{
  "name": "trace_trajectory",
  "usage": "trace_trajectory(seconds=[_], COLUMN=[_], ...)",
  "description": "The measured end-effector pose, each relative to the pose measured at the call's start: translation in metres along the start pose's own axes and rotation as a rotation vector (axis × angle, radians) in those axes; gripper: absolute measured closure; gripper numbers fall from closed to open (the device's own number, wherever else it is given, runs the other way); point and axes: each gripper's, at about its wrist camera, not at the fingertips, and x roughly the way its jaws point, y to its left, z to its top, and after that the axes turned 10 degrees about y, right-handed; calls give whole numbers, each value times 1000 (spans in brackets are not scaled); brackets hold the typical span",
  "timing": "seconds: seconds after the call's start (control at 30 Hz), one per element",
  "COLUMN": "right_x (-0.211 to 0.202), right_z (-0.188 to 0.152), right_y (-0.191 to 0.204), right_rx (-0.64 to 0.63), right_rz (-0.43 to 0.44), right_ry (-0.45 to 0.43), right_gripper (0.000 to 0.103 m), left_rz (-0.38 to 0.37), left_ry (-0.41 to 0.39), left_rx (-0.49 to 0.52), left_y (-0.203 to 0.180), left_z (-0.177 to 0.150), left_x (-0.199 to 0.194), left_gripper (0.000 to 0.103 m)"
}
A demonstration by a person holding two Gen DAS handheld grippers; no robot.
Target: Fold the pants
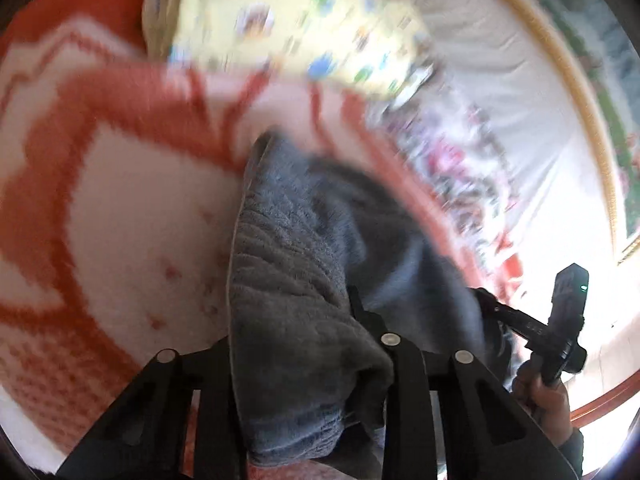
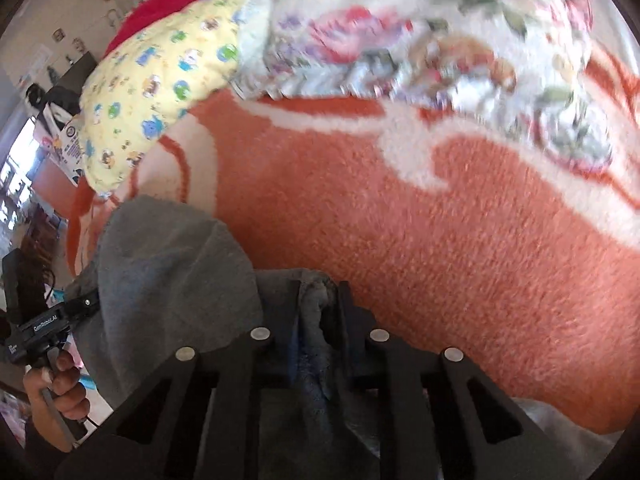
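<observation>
An orange-and-white blanket (image 1: pixel 120 208) is spread across the bed, and the grey fleece pants (image 1: pixel 296 280) are draped over it, running from near the middle of the left wrist view down to its lower edge. The left gripper (image 1: pixel 312 344) is closed narrowly on a thick bunch of that fabric; the cloth is seen heaped between its two black fingers (image 1: pixel 396 364) and spilling over them. Above, a yellow pillow with small cartoon prints (image 1: pixel 296 28) is seen, blurred, and to its right a floral quilt (image 1: pixel 468 168) and a white sheet (image 1: pixel 520 92). At the far right the right gripper (image 1: pixel 486 300) is seen reaching into the pants' edge, its handle held by the person's right hand (image 1: pixel 544 400).

In the right wrist view, the left hand (image 2: pixel 56 392) is seen at the far left on the other handle. The pants lie at lower left on the blanket, and a fold of them is pinched between the right gripper's nearly closed fingers (image 2: pixel 348 304).
</observation>
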Motion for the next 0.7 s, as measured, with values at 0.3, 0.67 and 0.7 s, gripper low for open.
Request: trace_trajectory(seconds=[0.3,0.67,0.7], right_x=[-43,8,-3], right_z=[29,17,14], right_y=[40,38,35], right_rx=[-74,-5,0], right_rz=[57,-14,-22], right_ry=[-258,-178,-203], right_gripper=[90,49,47], left_rz=[19,323,342], left_ry=[-286,-192,-217], left_rx=[194,122,109], left_y=[-15,57,58], left_z=[-12,-33,-34], left_x=[-117,-92,-100], left_gripper=[78,55,55])
